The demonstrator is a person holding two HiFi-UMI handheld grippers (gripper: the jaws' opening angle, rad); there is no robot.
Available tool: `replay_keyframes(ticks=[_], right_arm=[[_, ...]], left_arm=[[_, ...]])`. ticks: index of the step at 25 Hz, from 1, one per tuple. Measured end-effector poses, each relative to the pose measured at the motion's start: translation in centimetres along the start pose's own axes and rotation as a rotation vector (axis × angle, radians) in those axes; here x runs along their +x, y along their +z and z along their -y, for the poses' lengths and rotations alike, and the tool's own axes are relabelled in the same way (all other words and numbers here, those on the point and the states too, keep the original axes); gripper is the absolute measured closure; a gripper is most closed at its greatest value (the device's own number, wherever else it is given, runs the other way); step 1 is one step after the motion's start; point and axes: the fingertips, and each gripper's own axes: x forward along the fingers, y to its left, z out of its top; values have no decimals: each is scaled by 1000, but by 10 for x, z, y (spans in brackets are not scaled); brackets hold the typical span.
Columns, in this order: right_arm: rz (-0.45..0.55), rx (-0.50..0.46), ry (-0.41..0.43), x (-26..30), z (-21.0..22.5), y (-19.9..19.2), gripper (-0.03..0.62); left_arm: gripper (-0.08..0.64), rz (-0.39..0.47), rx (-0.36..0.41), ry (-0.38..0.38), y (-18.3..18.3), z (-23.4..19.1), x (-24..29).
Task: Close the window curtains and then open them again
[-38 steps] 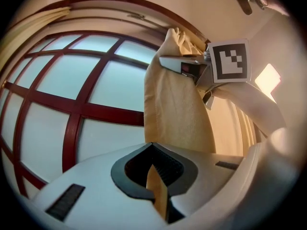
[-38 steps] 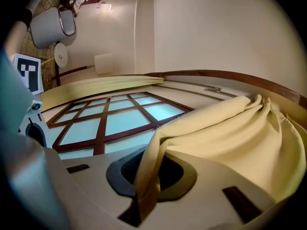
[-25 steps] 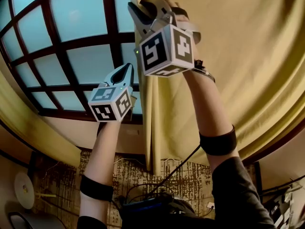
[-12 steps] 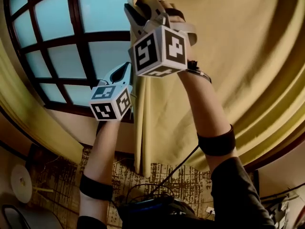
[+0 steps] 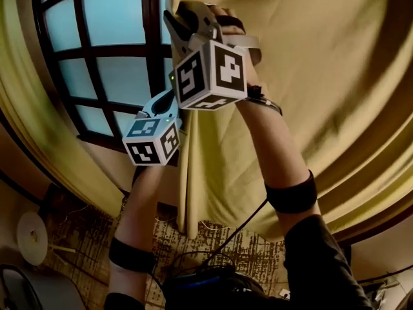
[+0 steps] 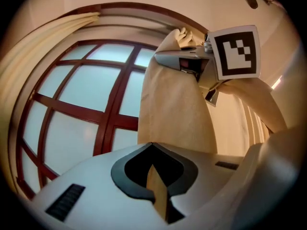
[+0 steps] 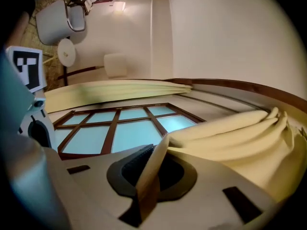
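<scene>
Head view: curtain (image 5: 322, 76) pinched in both grippers (image 5: 169, 97) (image 5: 174, 19).

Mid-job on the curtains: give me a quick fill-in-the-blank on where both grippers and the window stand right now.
1. The left gripper and the right gripper both have their jaws ___ on the edge of the yellow curtain.
2. In the head view, the right gripper holds that edge ___ up than the left gripper.
3. In the head view, the uncovered panes of the window lie to the ___ of the held curtain.

Missing words: shut; higher; left.
</scene>
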Motion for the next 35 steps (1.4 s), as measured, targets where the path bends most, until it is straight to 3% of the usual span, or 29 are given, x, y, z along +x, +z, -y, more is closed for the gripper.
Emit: replay_keyframes(ticks=[8, 14, 23, 31, 35], right_arm=[[52, 10, 42, 48, -32, 48, 563], [27, 55, 7, 60, -31, 46, 560], [-79, 104, -52, 40, -28, 29, 549], [-204, 140, -125, 0, -21, 1, 531], [-229, 206, -178, -38, -11, -9, 476]], left_arm=[[558, -1, -29, 77, 8, -67, -24], [558, -10, -24, 45, 8, -83, -36], [558, -53, -13, -51, -14, -80, -55], [558, -84, -59, -126, -35, -65, -66], [558, -103, -46, -137, -44, -49, -77]])
